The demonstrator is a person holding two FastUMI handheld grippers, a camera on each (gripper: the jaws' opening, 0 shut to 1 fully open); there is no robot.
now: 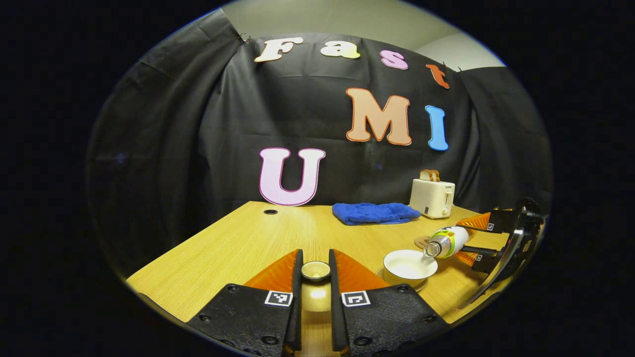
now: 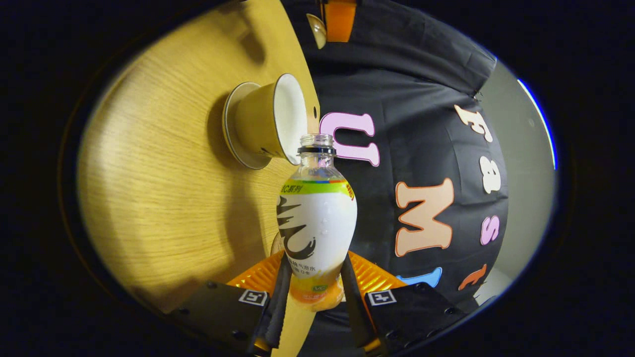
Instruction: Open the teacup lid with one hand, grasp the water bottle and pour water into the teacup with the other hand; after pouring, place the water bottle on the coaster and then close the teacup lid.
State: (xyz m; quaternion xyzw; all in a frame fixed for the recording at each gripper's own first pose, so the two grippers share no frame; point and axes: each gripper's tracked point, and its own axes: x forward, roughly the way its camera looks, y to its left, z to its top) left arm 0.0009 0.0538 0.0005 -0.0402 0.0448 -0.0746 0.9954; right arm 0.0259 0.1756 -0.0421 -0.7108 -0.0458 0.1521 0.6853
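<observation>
In the left gripper view the white teacup (image 1: 411,265) stands uncovered on its saucer (image 1: 421,286), right of my left gripper (image 1: 315,256). That gripper is shut on the teacup lid (image 1: 316,271), held above the table. The capless water bottle (image 1: 447,241) lies tilted, its mouth over the cup's rim, with the right gripper (image 1: 469,240) shut on its body. A brown coaster (image 1: 420,242) peeks out behind the bottle neck. The right gripper view is rolled sideways: the bottle (image 2: 317,223) sits between my right gripper's (image 2: 316,263) fingers, its mouth at the teacup (image 2: 268,121). No stream of water can be made out.
A blue folded cloth (image 1: 375,213) and a cream toaster (image 1: 432,197) with bread in it stand at the back of the wooden table (image 1: 238,248). A small round hole (image 1: 270,211) is at the table's back left. The booth wall hangs right behind.
</observation>
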